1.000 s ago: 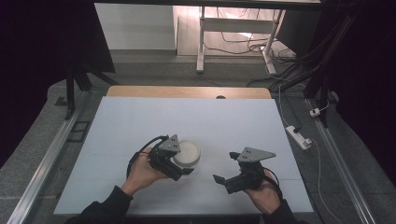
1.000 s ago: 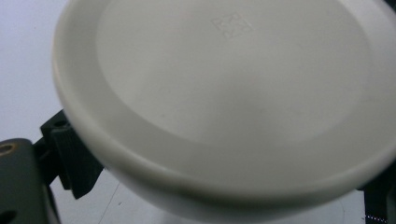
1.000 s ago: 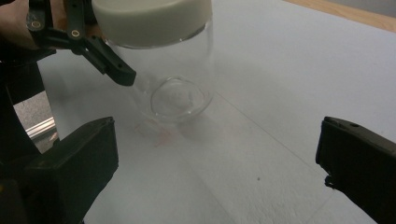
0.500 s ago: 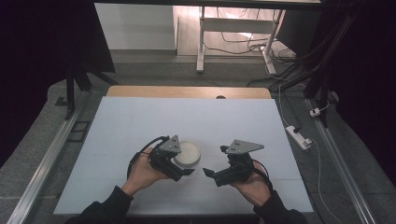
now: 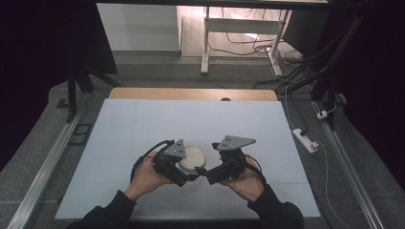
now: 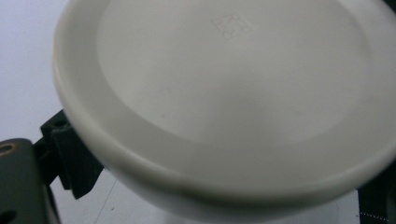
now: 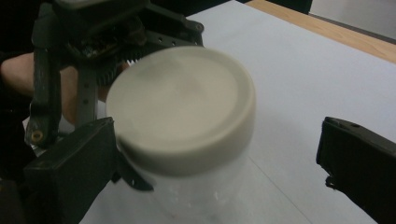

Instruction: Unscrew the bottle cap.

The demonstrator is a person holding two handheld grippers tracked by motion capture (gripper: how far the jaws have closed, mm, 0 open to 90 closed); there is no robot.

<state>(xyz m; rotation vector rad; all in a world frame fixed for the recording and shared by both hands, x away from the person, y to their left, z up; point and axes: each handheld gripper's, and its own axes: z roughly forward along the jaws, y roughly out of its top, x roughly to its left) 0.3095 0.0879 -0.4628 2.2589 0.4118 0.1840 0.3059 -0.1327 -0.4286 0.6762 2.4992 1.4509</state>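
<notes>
White-lidded jar [image 5: 195, 159] sits gripped in left claw [image 5: 184, 177], right claw [image 5: 204, 172] alongside.

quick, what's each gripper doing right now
Left gripper: shut on the jar.
Right gripper: open, jaws either side of the jar's lid.

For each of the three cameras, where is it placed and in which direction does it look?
High view: above the person's side, looking forward and down on the table; both forearms, the left gripper and right gripper show.
Left gripper view: on the left gripper, looking close down on the jar's white lid; one own jaw shows.
Right gripper view: on the right gripper, facing the jar between its open jaws, with the left gripper behind.
Shared: all three show the lid.
</notes>
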